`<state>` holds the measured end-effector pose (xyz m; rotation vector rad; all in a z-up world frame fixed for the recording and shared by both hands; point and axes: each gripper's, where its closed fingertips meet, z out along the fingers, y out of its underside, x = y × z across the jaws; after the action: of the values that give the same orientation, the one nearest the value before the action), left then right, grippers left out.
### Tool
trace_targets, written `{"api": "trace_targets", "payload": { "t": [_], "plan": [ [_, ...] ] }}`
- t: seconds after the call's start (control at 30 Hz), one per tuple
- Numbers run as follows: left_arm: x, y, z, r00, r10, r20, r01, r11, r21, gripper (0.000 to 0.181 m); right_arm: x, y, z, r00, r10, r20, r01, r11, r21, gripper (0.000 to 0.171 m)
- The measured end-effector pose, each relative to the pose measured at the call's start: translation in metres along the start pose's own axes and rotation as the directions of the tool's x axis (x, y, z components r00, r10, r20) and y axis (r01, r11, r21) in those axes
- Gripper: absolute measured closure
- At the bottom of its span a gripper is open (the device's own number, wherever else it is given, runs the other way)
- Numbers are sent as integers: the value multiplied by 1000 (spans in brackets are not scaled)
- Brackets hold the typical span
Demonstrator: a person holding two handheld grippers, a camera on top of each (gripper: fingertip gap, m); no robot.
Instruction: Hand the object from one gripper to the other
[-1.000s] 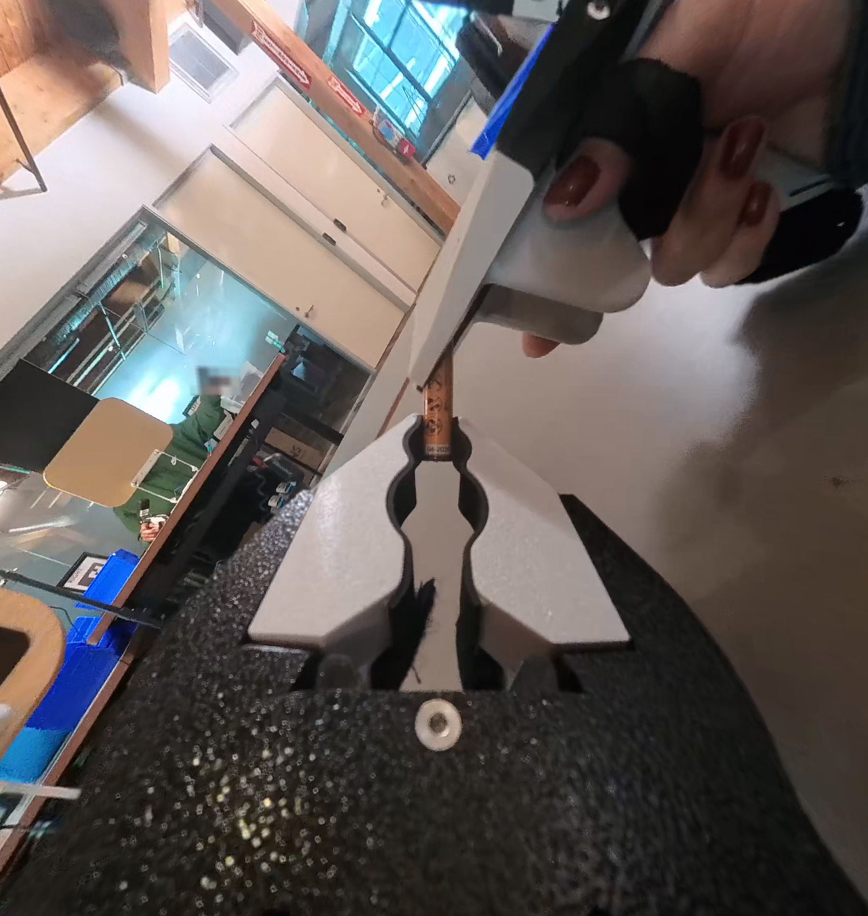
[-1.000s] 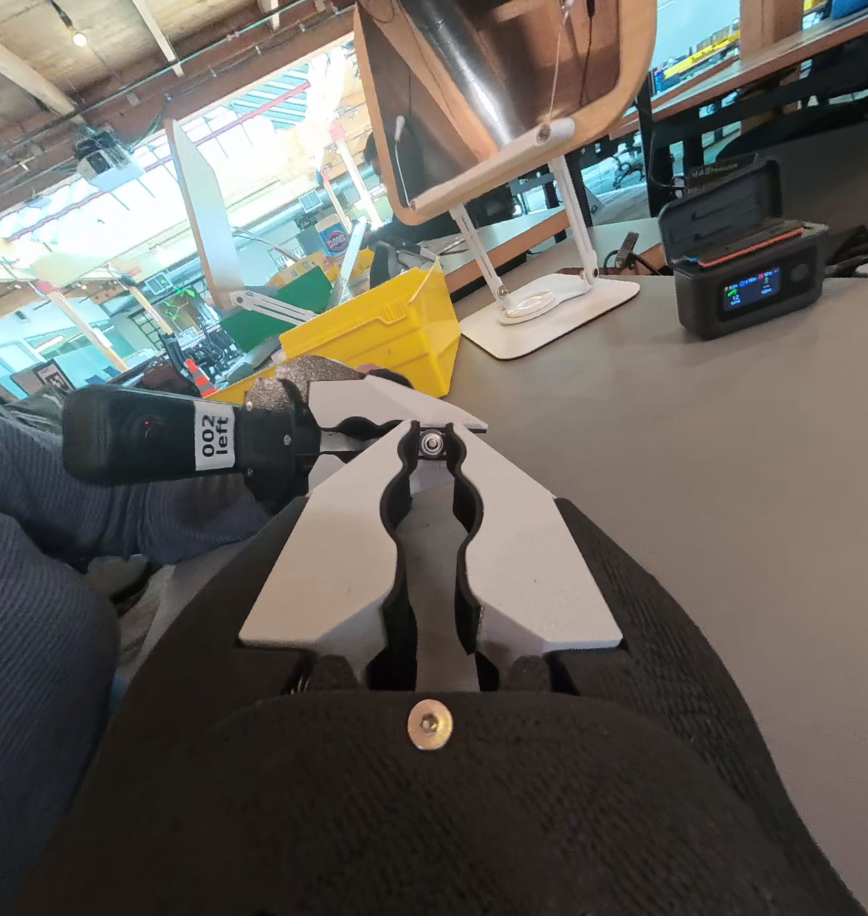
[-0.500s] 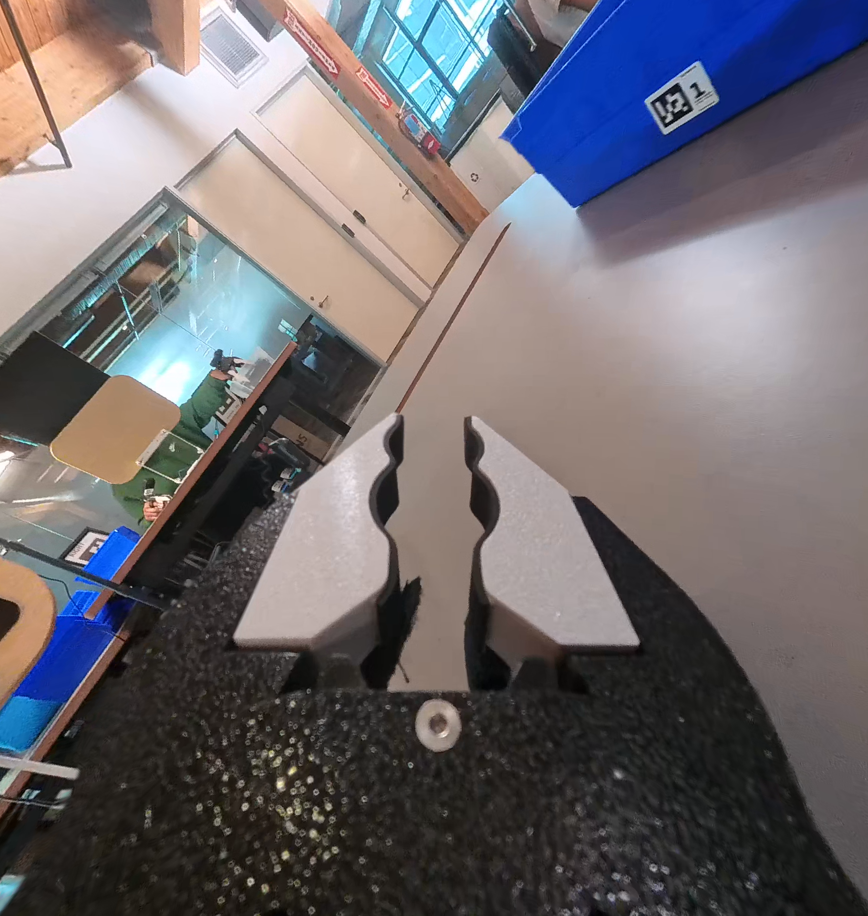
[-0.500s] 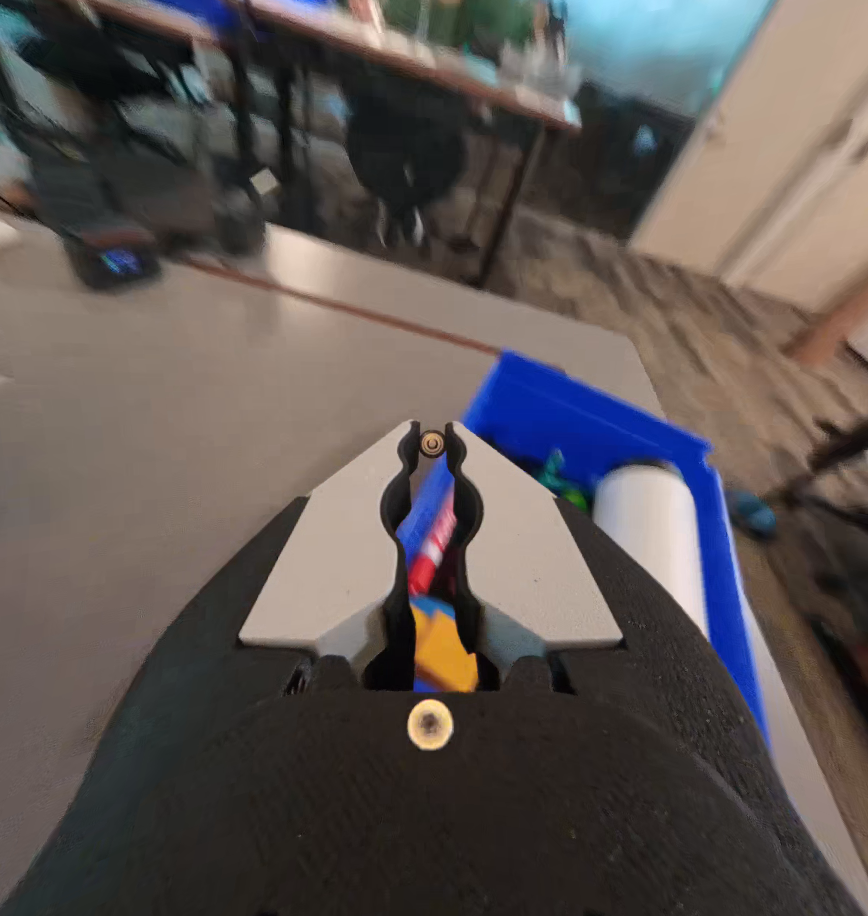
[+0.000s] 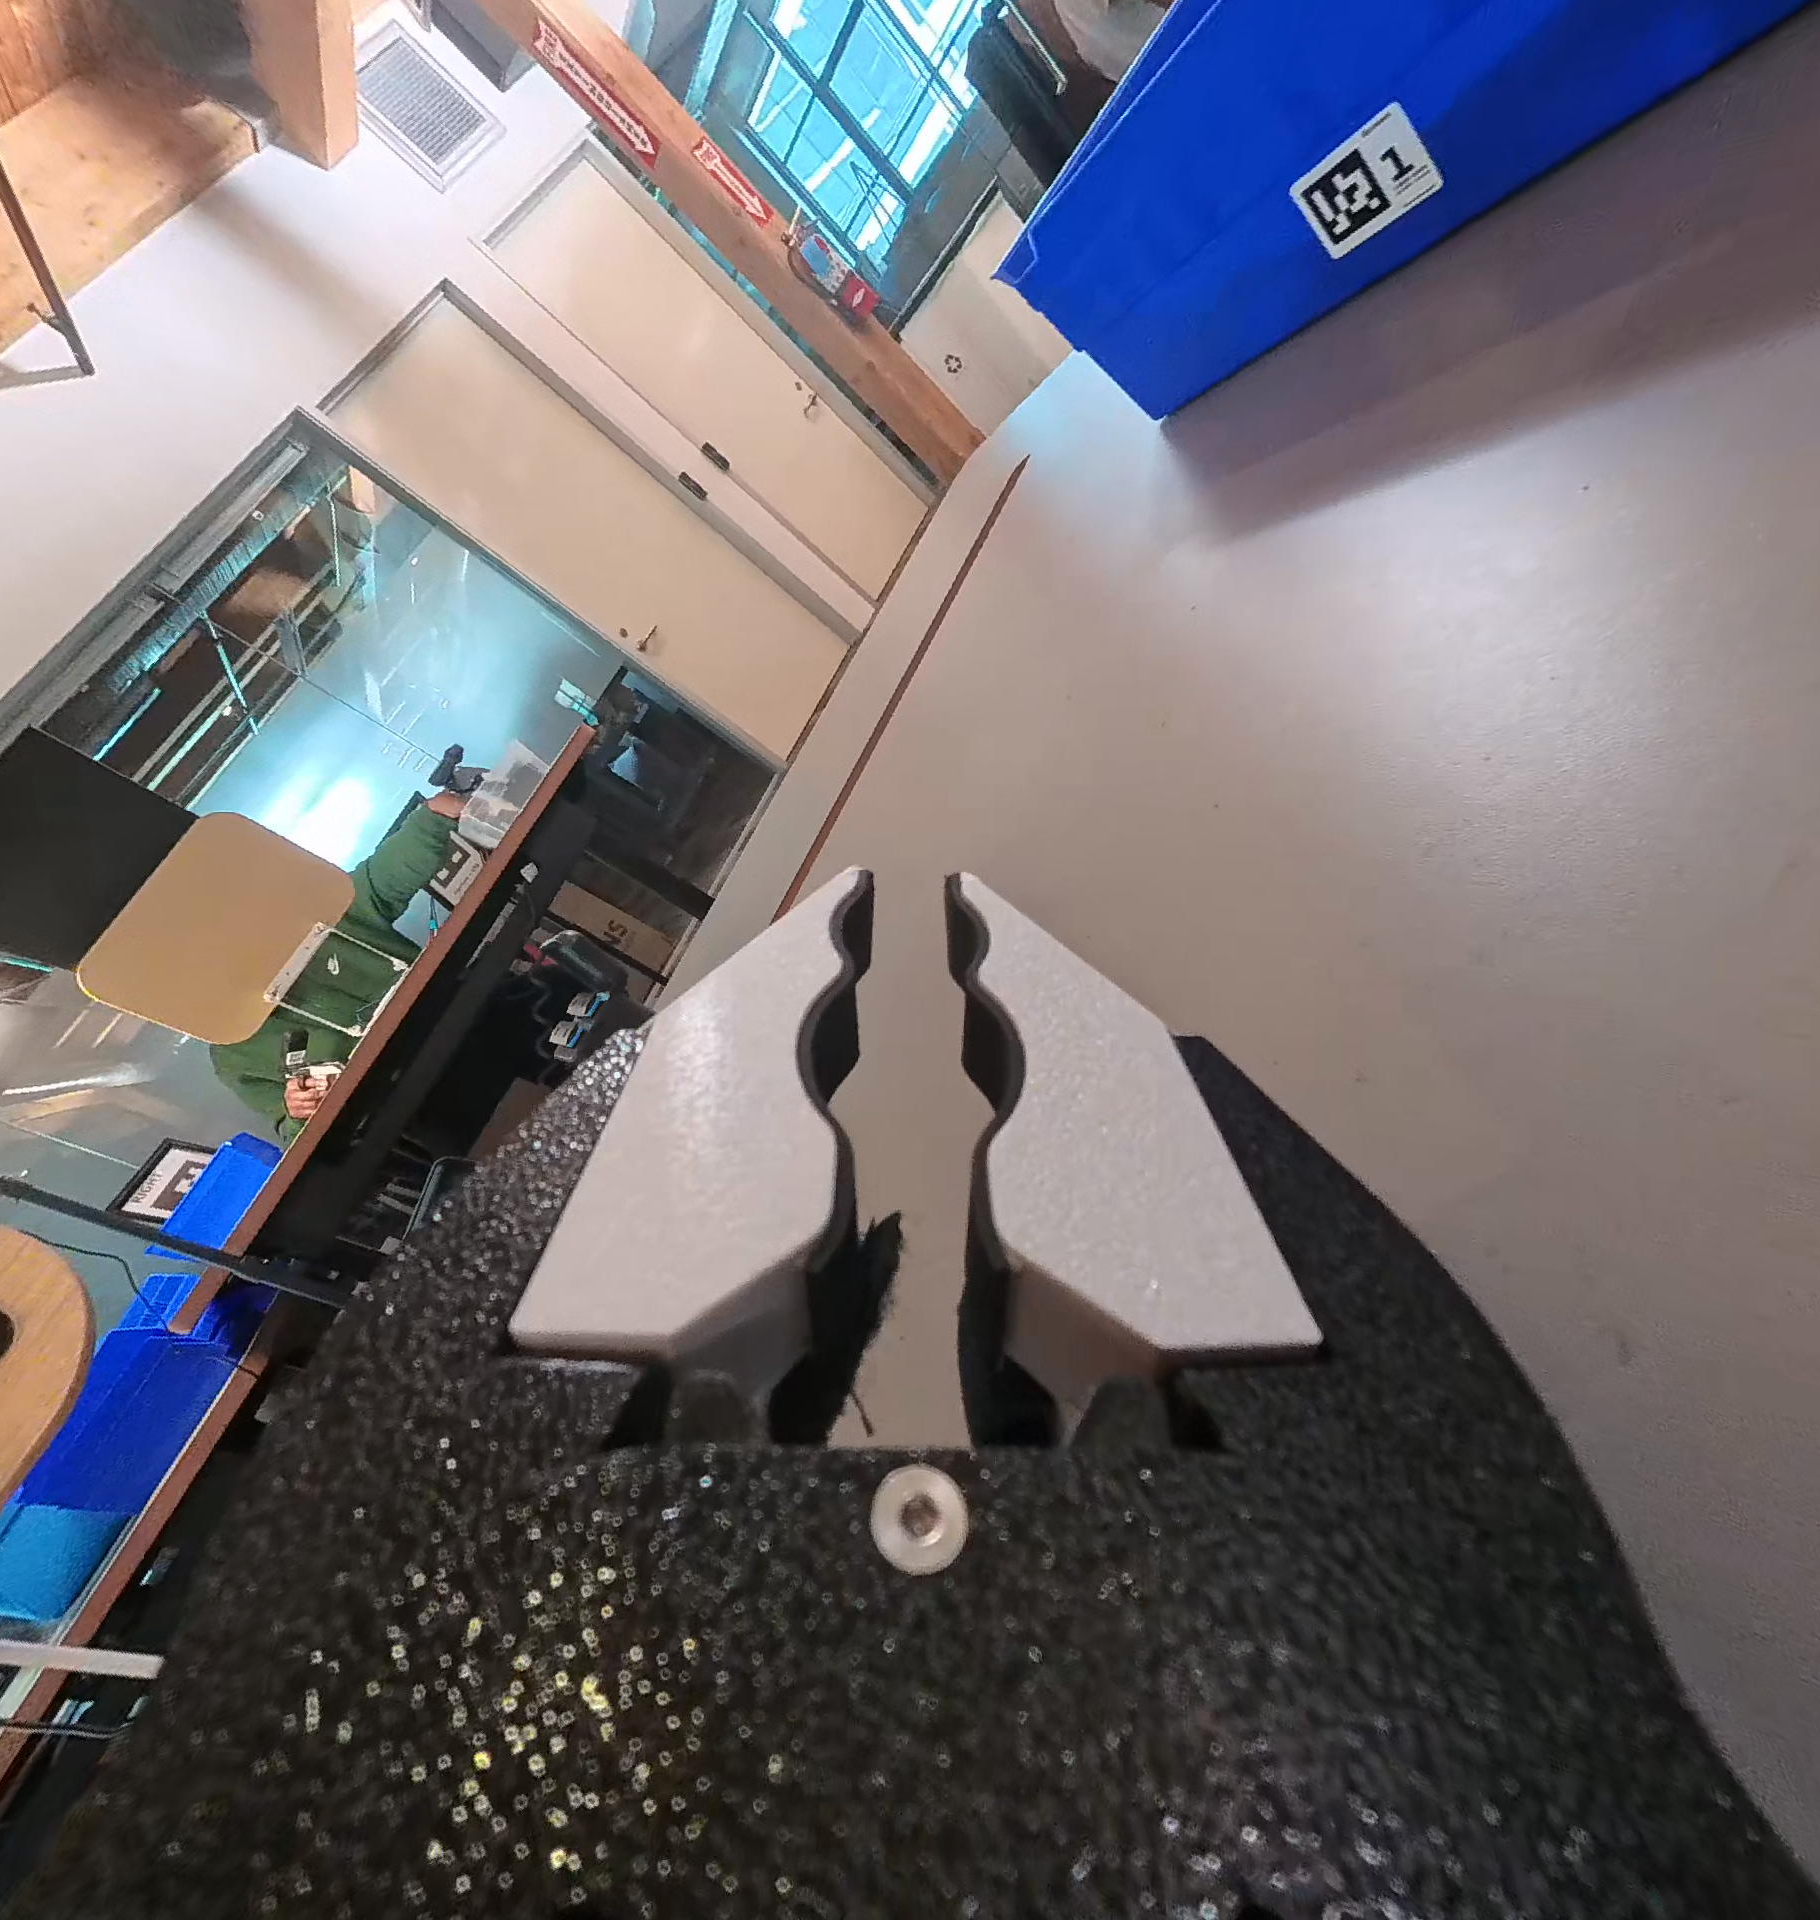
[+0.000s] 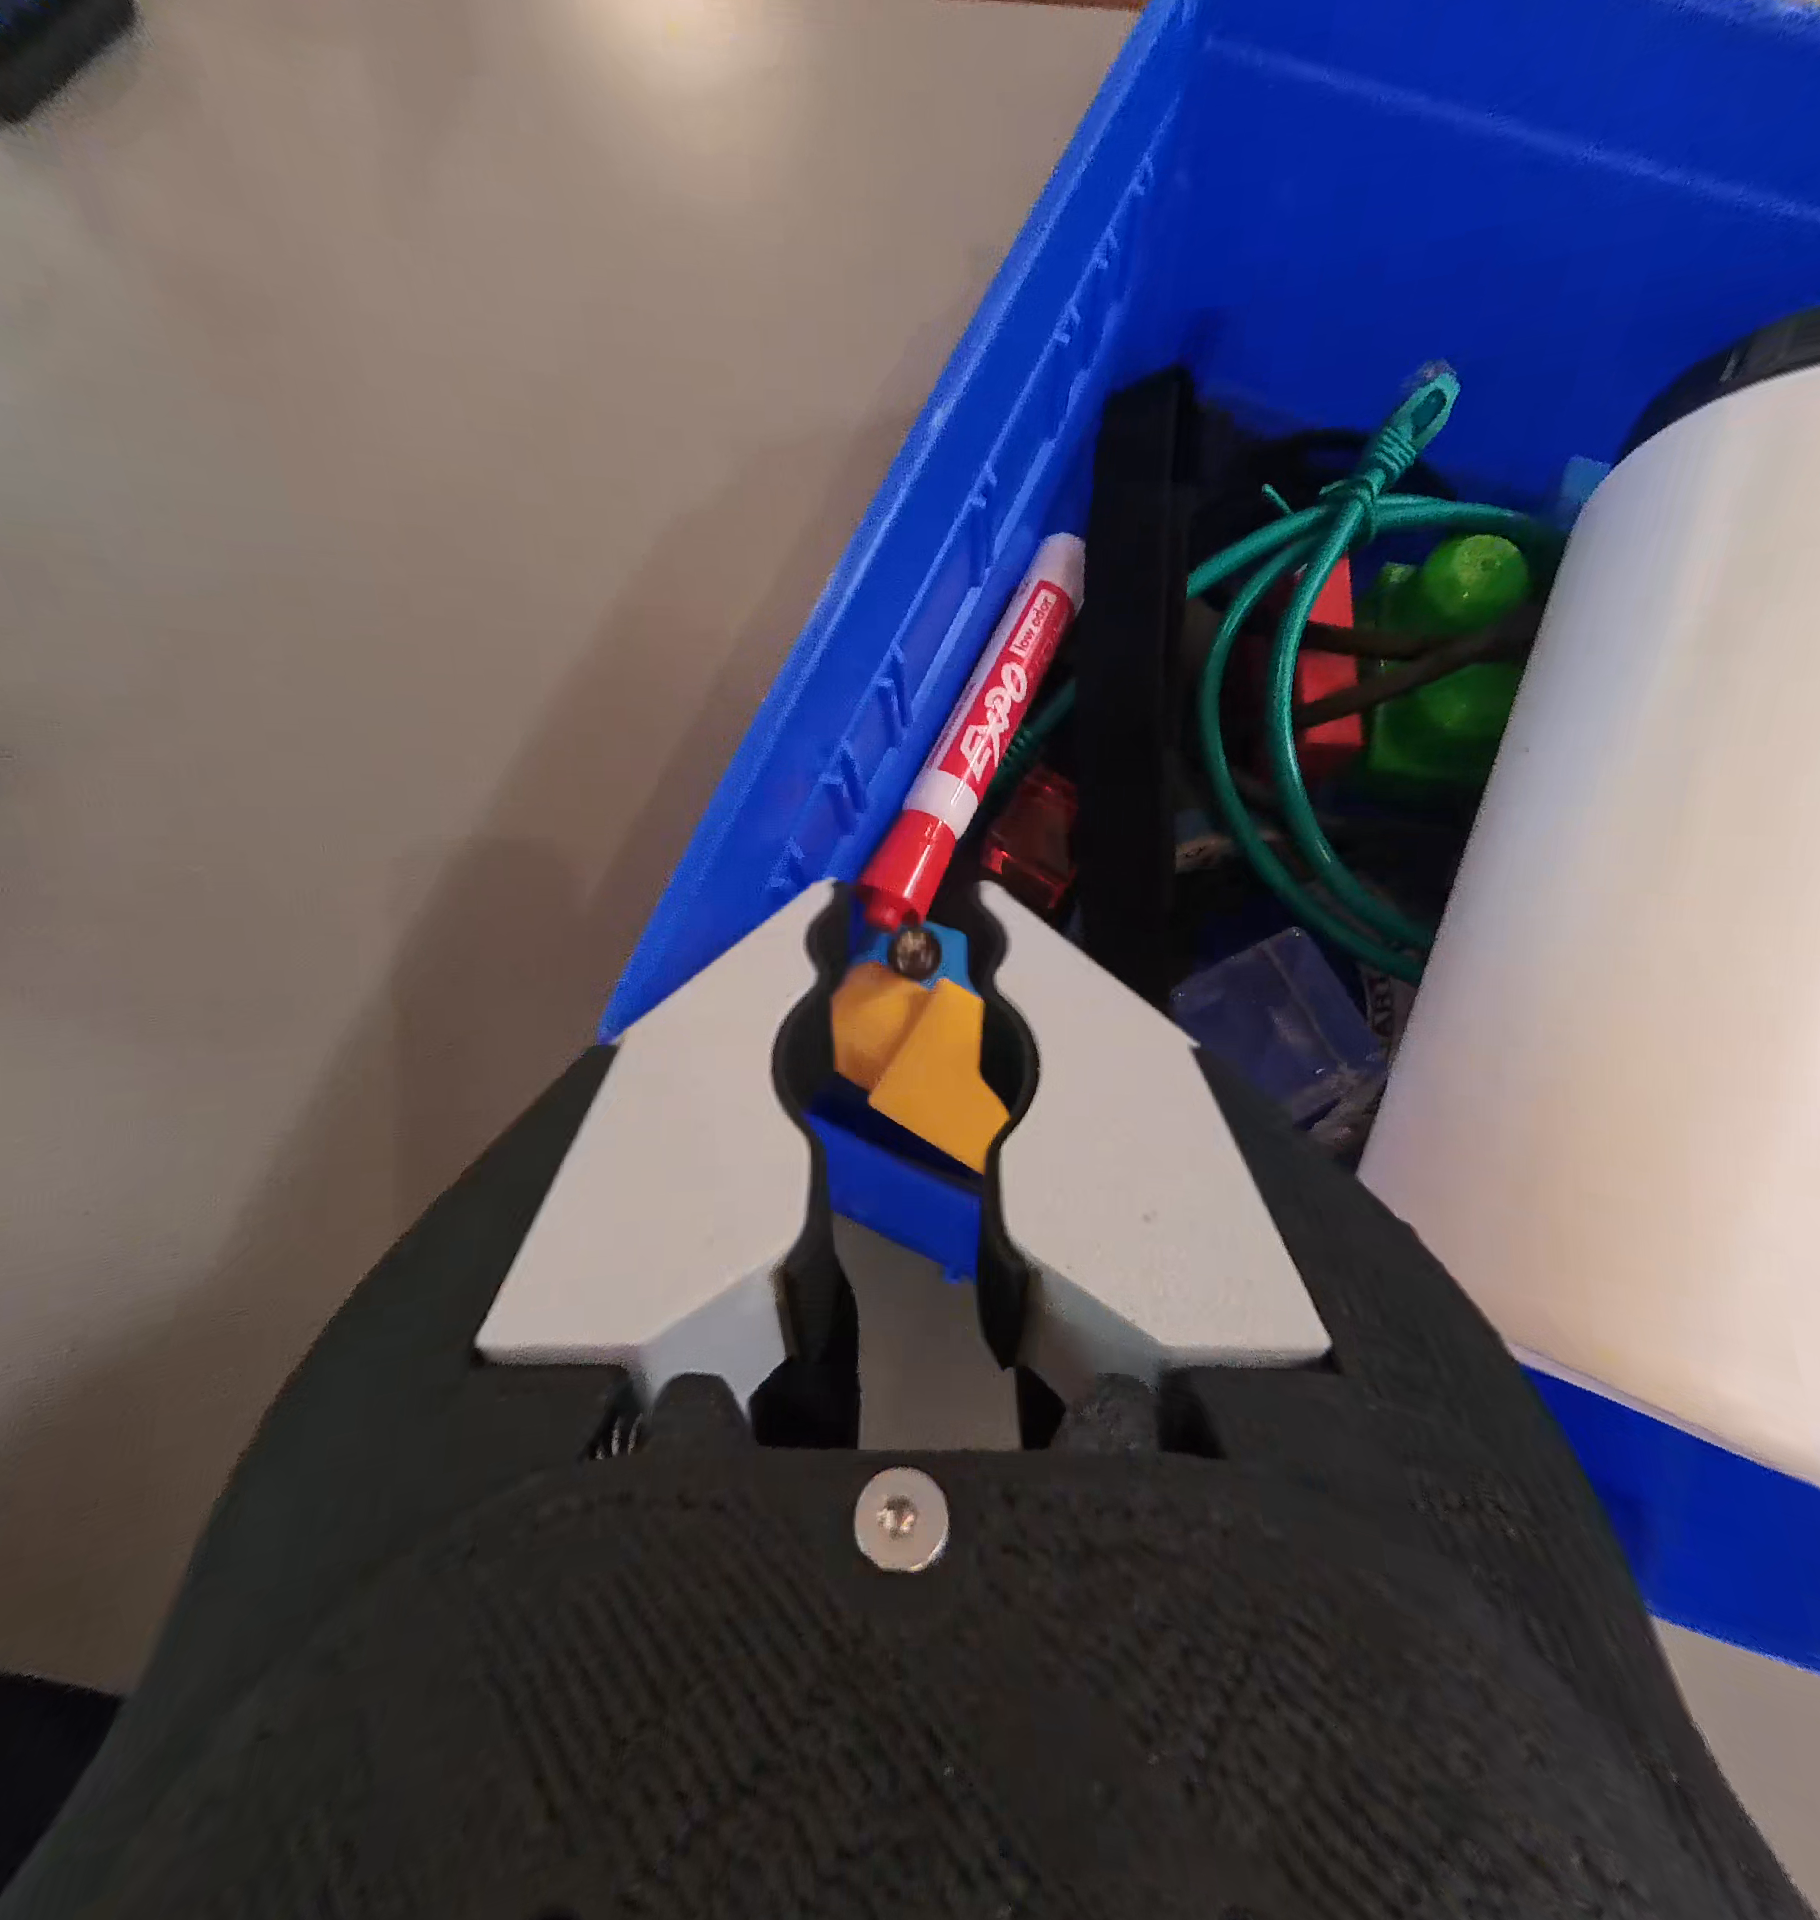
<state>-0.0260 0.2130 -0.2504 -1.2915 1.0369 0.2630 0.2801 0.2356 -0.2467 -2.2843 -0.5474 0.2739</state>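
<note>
My right gripper (image 6: 911, 906) is shut on a thin rod (image 6: 911, 951), seen end-on as a small dark round tip in the front notch of the jaws. It hangs over the near corner of the blue bin (image 6: 989, 468), pointing down into it. My left gripper (image 5: 907, 896) is open and empty, tilted above the grey table (image 5: 1405, 779), with the same blue bin (image 5: 1197, 229) far ahead at the upper right. Neither gripper shows in the other's view.
Inside the bin lie a red marker (image 6: 989, 707), a green cable (image 6: 1290, 623), a green block (image 6: 1446, 665), a yellow piece (image 6: 916, 1060), a black bar (image 6: 1134, 623) and a large white cylinder (image 6: 1664, 883). A person in green (image 5: 366, 935) stands far off. There is about 30 cm between the tips of the two grippers.
One second ago both grippers were shut on the rod. My left gripper has opened and let go. My right gripper has swung away with the rod to above the blue bin.
</note>
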Motion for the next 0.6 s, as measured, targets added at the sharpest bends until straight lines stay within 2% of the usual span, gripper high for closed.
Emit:
{"api": "trace_targets", "payload": {
  "t": [0.03,0.13,0.23,0.3,0.37,0.47,0.53,0.6],
  "plan": [
    [0,0,0,1000,-1,0,1,1000,0,170,-1,-3,-3,1000,4,-7,-4,1000,18,144],
    [-1,0,0,1000,-10,2,10,1000,-1,169,-1,-19,-20,996,-10,-83,17,996,89,138],
    [-2,1,0,1000,-29,2,29,1000,0,170,-29,-59,-43,991,-81,-110,109,953,283,142],
    [-4,1,0,999,-39,6,39,999,1,170,-68,-92,-52,984,-161,-78,179,872,455,143],
    [-5,1,-1,999,-49,10,49,999,6,171,-110,-123,-55,969,-236,-70,226,737,637,145],
    [-7,2,-3,998,-59,11,59,998,6,172,-162,-150,-33,961,-273,-50,194,531,825,154],
    [-8,3,-3,998,-68,17,68,998,4,173,-181,-151,2,963,-266,-37,171,499,850,158],
    [-11,5,-5,997,-77,23,77,997,0,173,-190,-145,36,961,-262,-87,210,489,847,163]
  ]
}}
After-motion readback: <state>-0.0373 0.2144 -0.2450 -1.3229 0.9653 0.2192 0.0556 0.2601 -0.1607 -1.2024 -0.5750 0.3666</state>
